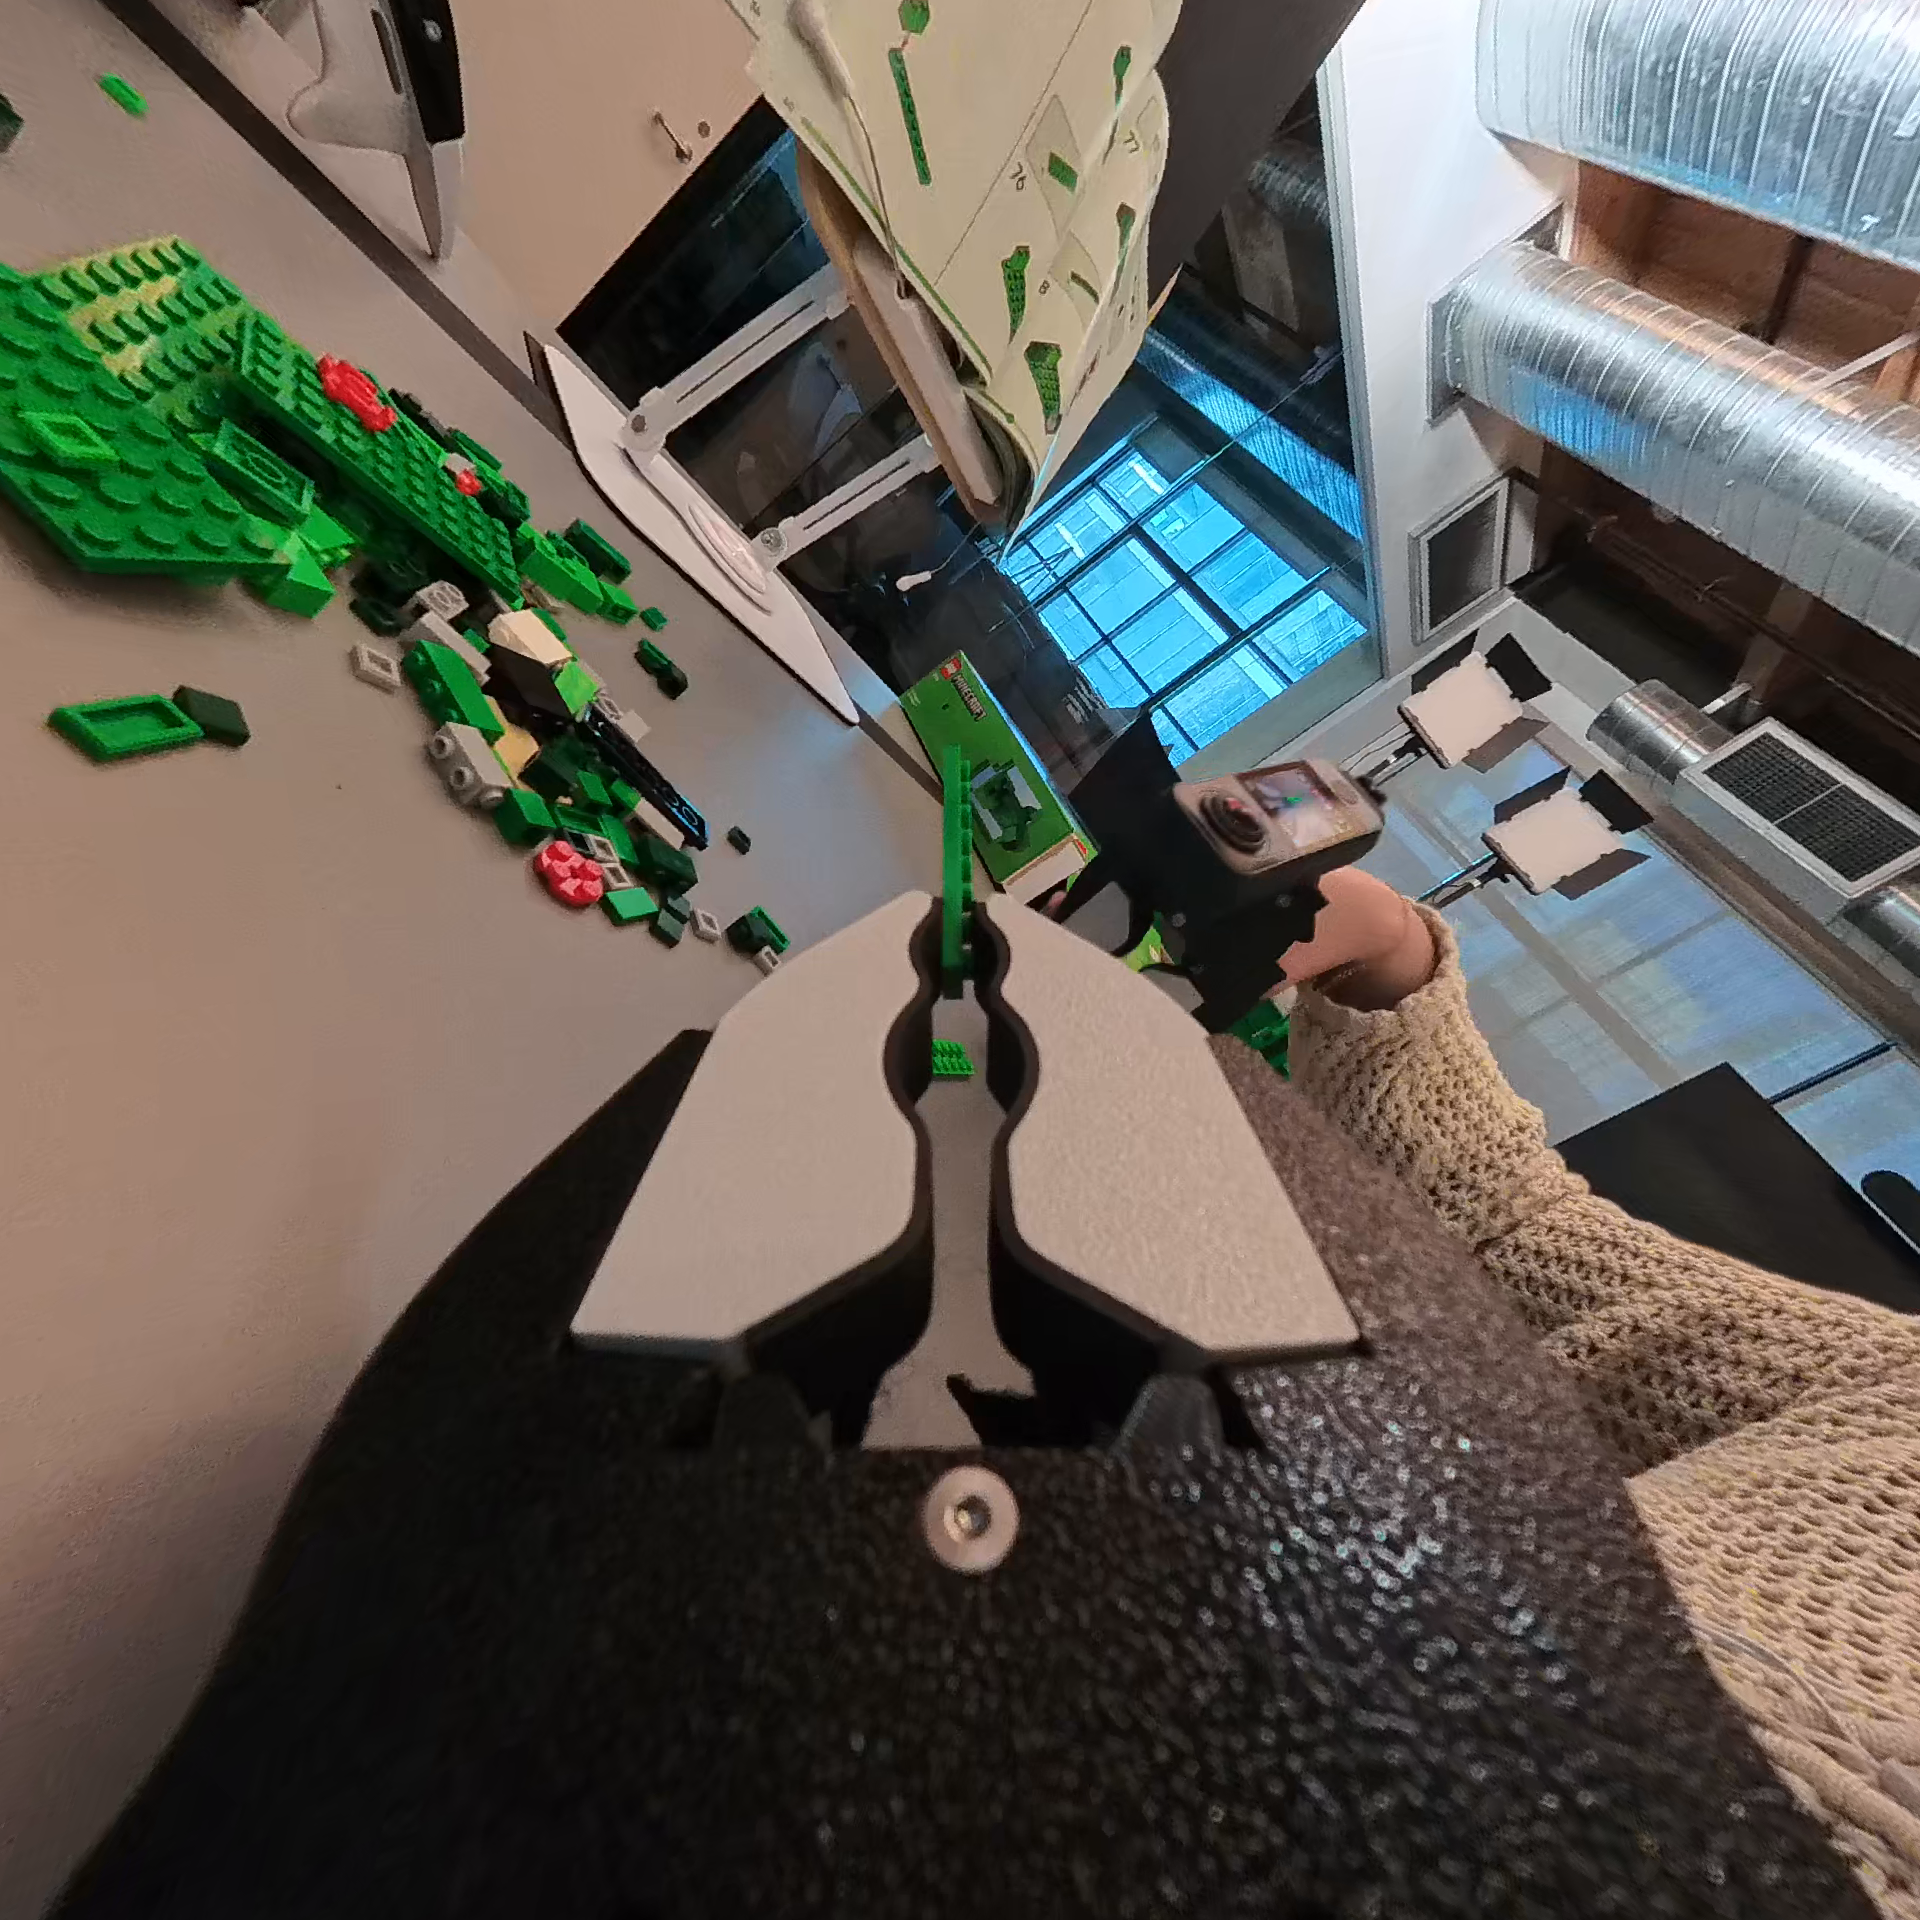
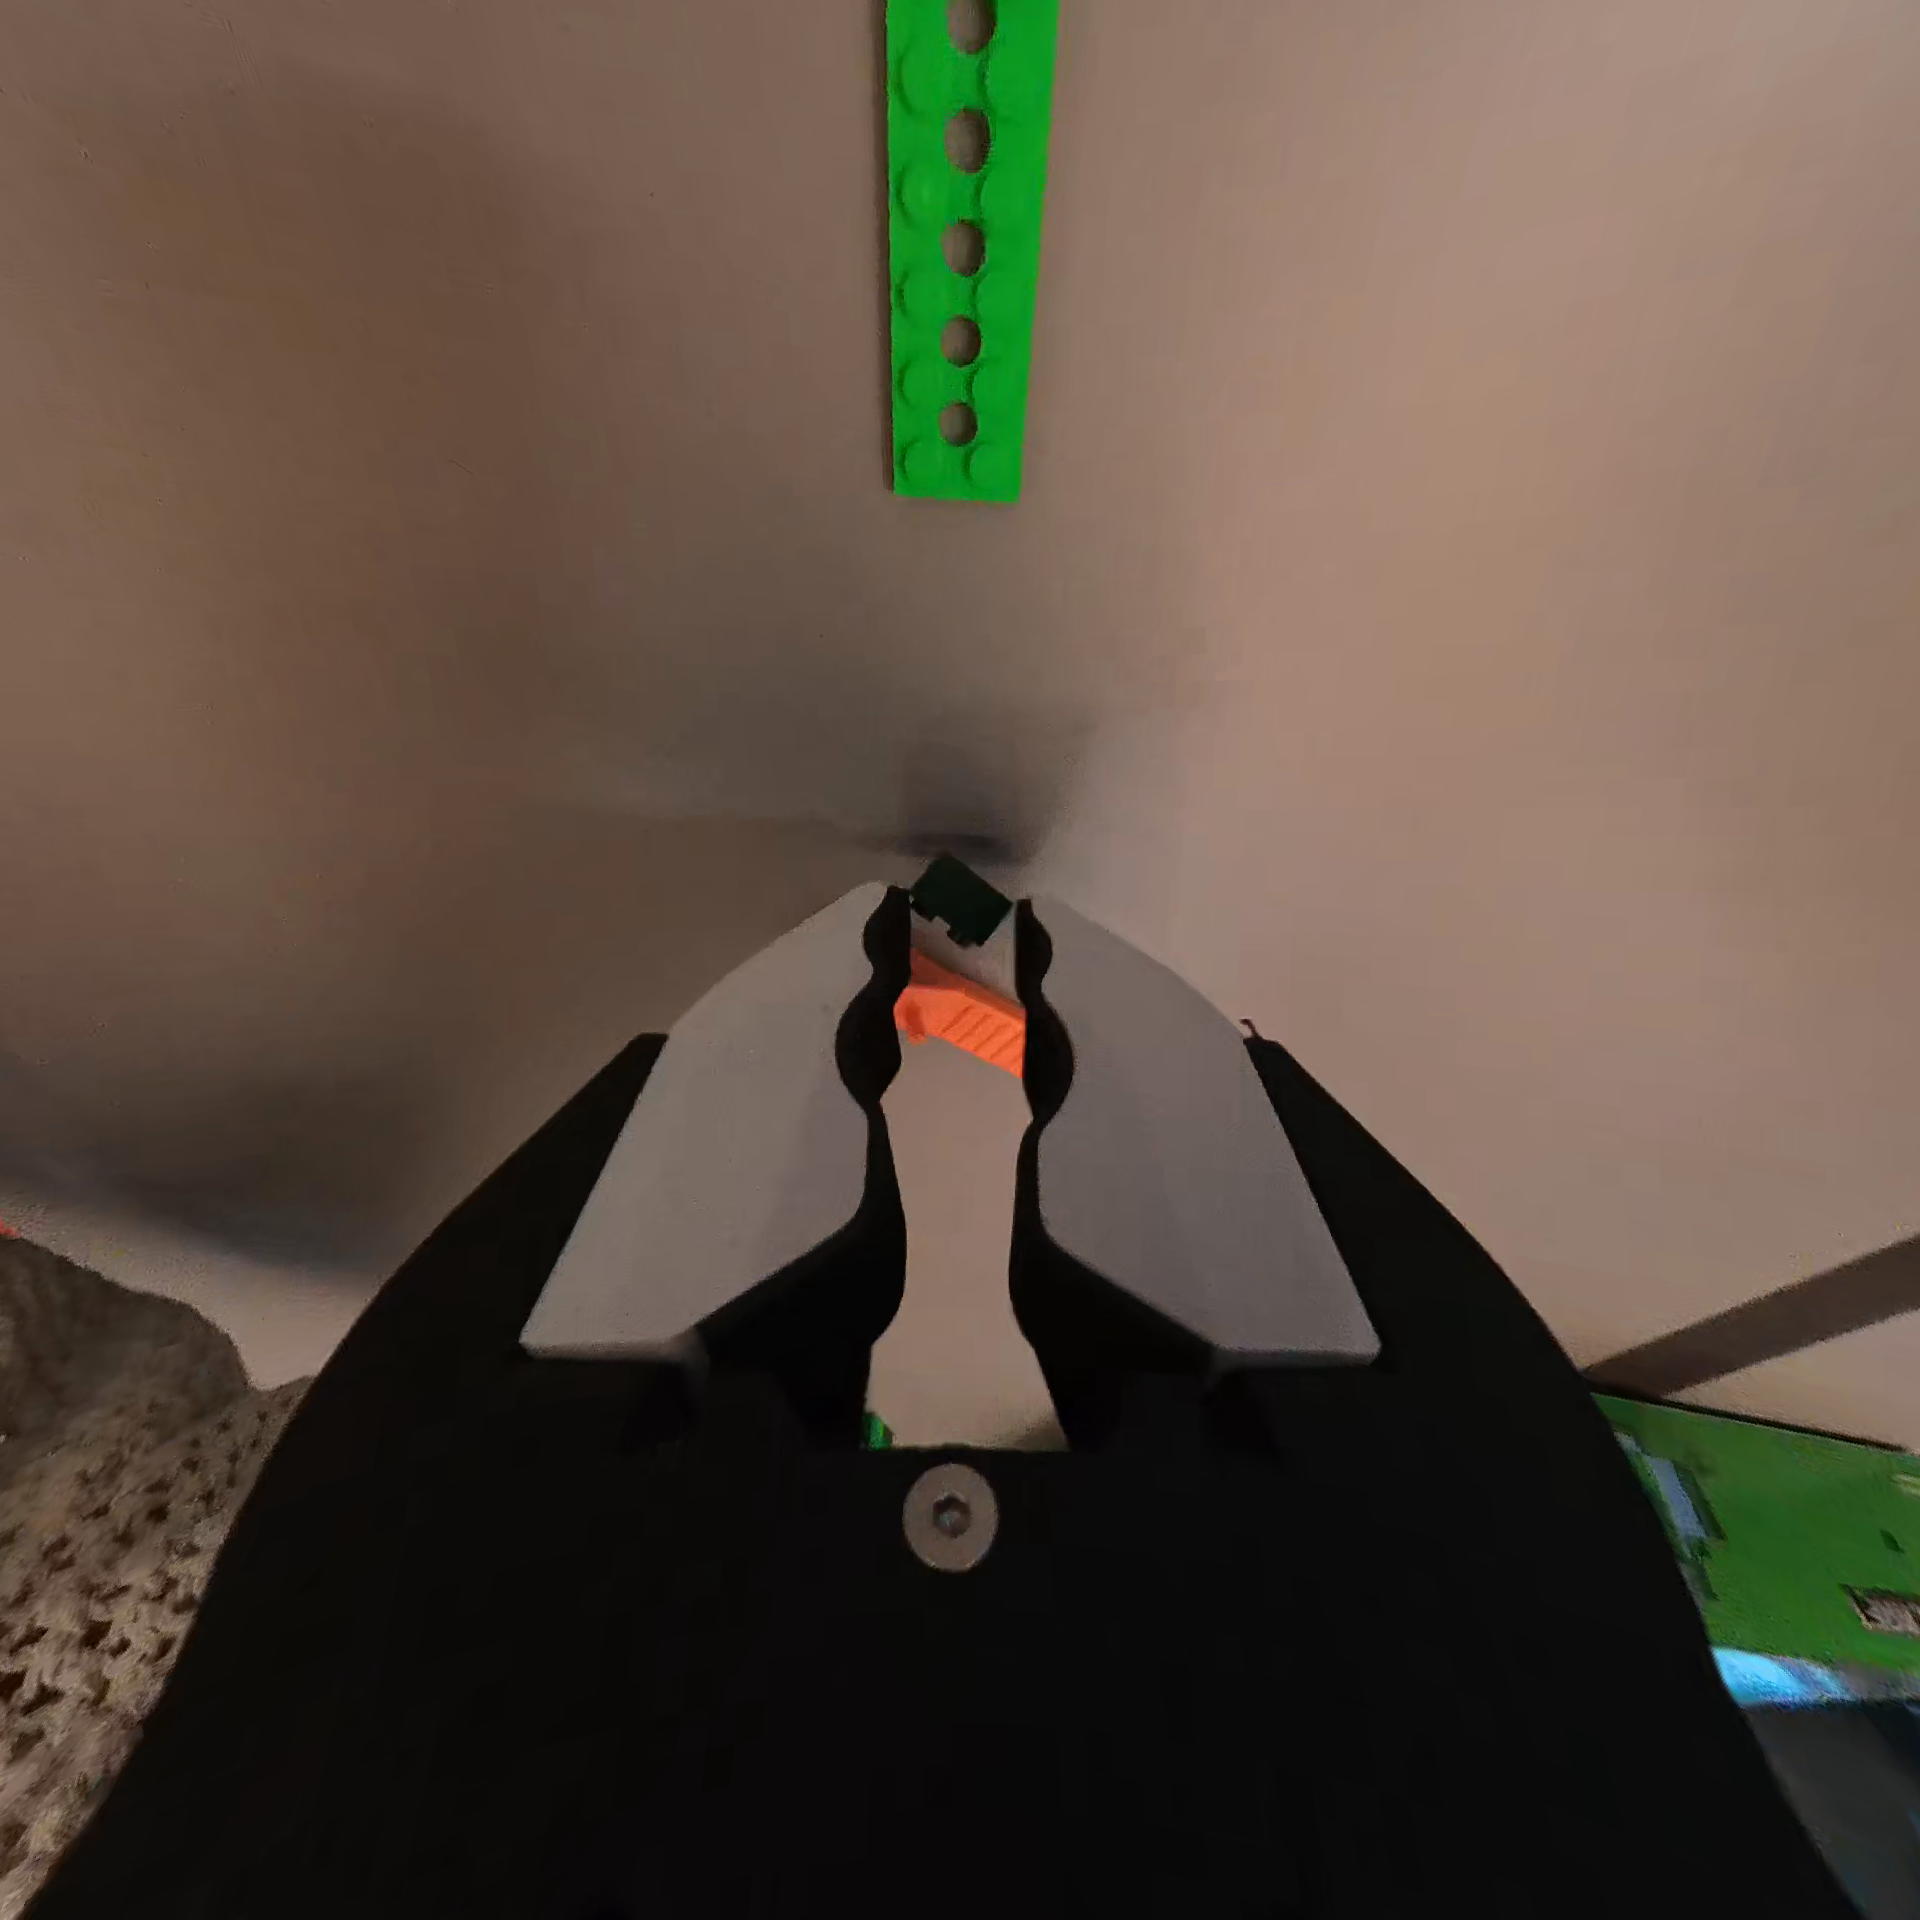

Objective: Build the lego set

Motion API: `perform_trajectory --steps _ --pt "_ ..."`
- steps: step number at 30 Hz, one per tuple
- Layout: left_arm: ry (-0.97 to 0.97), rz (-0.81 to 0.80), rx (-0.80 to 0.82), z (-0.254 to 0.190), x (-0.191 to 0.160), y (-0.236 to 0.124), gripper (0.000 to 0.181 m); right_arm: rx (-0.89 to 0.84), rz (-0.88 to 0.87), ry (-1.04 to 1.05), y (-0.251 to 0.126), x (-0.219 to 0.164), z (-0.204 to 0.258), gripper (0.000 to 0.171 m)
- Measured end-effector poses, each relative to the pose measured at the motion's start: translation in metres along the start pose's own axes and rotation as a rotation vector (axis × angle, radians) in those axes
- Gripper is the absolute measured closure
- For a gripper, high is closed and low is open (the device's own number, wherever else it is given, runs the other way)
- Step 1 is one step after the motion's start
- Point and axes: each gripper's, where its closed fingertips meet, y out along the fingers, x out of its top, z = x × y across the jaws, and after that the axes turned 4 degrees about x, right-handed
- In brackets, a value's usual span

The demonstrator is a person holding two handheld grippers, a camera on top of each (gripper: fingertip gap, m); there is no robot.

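Fingers of my left gripper (image 1: 958,940) are pinched tight on a long bright green plate (image 1: 956,831), which I hold edge-on so it runs straight out past my fingertips as a thin strip; a small green studded piece (image 1: 951,1058) shows in the gap further back between my fingers. In the right wrist view that same green plate (image 2: 968,249) appears flat-on well ahead of my right gripper (image 2: 954,914), its underside of round holes facing me. My right fingers are closed on a small dark green brick (image 2: 958,899), tilted at the very tips and close to the grey table (image 2: 416,520); whether it touches the surface I cannot tell. Just behind the brick, between the same fingers, sits an orange ridged piece (image 2: 961,1023). Far to the left of my left fingertips lies the built-up green baseplate assembly (image 1: 156,436) with a red flower (image 1: 355,390) on it, and nearer, still left of the fingers, the loose pile of green, grey and black bricks (image 1: 551,748). Just right of my left fingertips my right hand (image 1: 1351,951) grips the other gripper's handle, with the green set box (image 1: 987,769) beyond. Above and ahead hangs the instruction booklet (image 1: 997,208).
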Motion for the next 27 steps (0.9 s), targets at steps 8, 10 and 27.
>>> perform_trajectory --steps 8,10,27 --pt "0.009 0.007 0.001 0.0 -0.001 0.0 0.177 -0.28 -0.495 -0.403 -0.069 0.12 -0.052 0.15" --pt "0.011 0.015 -0.001 -0.001 -0.003 0.001 0.177 -0.354 -0.462 -0.511 -0.071 0.145 -0.073 0.155" --pt "0.015 0.019 -0.083 -0.012 -0.003 -0.003 0.177 -0.312 -0.238 -0.929 -0.066 0.221 -0.116 0.15"
